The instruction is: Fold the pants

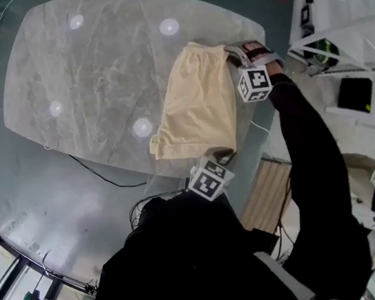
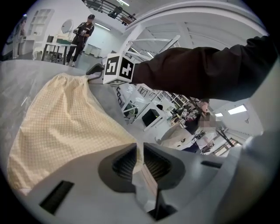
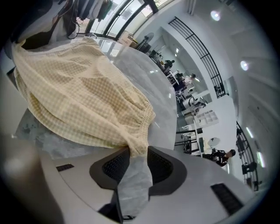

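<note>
Pale yellow checked pants (image 1: 198, 102), short-legged, lie flat near the right end of the grey marble table (image 1: 92, 69). At the table's near edge my left gripper (image 1: 213, 157) is shut on a thin corner of the cloth, which runs between its pads (image 2: 139, 146) while the pants (image 2: 61, 127) stretch away ahead. My right gripper (image 1: 232, 54) is at the far right corner, on the gathered waistband. Its jaws (image 3: 138, 153) stand apart, with the bunched waistband corner of the pants (image 3: 83, 105) lying loosely at their tips and bare table showing between the pads.
The table's right edge runs just beside both grippers. A black cable (image 1: 101, 176) trails on the floor under the near edge. White frames and equipment (image 1: 340, 4) stand to the right. A person (image 2: 83, 37) stands far off in the room.
</note>
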A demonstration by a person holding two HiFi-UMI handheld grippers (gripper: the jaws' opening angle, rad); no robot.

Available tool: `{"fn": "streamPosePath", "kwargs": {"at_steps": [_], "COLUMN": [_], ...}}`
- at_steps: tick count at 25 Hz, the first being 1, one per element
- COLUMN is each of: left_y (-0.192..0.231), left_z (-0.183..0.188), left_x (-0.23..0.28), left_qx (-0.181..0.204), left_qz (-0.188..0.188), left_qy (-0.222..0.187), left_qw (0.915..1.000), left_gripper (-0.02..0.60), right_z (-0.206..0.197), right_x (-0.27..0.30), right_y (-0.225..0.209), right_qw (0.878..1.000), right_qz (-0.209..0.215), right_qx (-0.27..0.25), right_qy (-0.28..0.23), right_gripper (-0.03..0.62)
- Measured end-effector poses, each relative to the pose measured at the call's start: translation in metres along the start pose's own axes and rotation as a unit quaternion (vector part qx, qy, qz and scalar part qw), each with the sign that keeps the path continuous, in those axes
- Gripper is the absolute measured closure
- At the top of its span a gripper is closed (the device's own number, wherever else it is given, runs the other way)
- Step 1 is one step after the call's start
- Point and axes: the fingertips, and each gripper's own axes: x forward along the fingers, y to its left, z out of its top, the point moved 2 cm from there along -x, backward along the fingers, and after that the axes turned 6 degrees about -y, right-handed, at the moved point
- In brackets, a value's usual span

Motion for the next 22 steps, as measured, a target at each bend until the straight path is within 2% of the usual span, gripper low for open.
{"fn": "streamPosePath", "kwargs": {"at_steps": [3,8,11,14,16,18,20,22], "left_y": [-0.011,-0.017,-0.010,-0.001,0.008,0.018,0.029,0.039], "left_z": [-0.003,-0.004,-0.002,0.003,0.010,0.019,0.032,0.049], "left_x": [0.006,0.001,-0.008,-0.019,-0.027,-0.037,-0.049,-0.062], "left_qx": [-0.003,0.011,0.016,0.014,0.019,0.029,0.035,0.036], "left_qz": [-0.027,-0.046,-0.034,-0.016,0.001,0.018,0.031,0.045], "left_qy": [0.003,0.000,-0.010,-0.026,-0.033,-0.041,-0.053,-0.071], "left_qw": [0.9996,0.9989,0.9992,0.9995,0.9993,0.9986,0.9975,0.9958], "left_gripper": [0.486,0.460,0.460,0.460,0.460,0.460,0.460,0.460], "right_z": [-0.013,-0.030,-0.029,-0.025,-0.022,-0.017,-0.011,-0.005], "right_x": [-0.007,-0.014,-0.024,-0.041,-0.053,-0.068,-0.084,-0.099], "right_y": [0.007,0.007,0.002,-0.009,-0.017,-0.027,-0.037,-0.042], "right_qw": [1.000,0.999,0.993,0.976,0.956,0.928,0.887,0.833], "right_qz": [0.003,-0.011,-0.030,-0.064,-0.089,-0.111,-0.127,-0.136], "right_qx": [0.010,0.039,0.113,0.209,0.279,0.355,0.442,0.531], "right_qy": [0.014,0.033,0.025,0.014,0.004,-0.014,-0.038,-0.070], "right_gripper": [0.480,0.476,0.476,0.472,0.471,0.471,0.471,0.471]}}
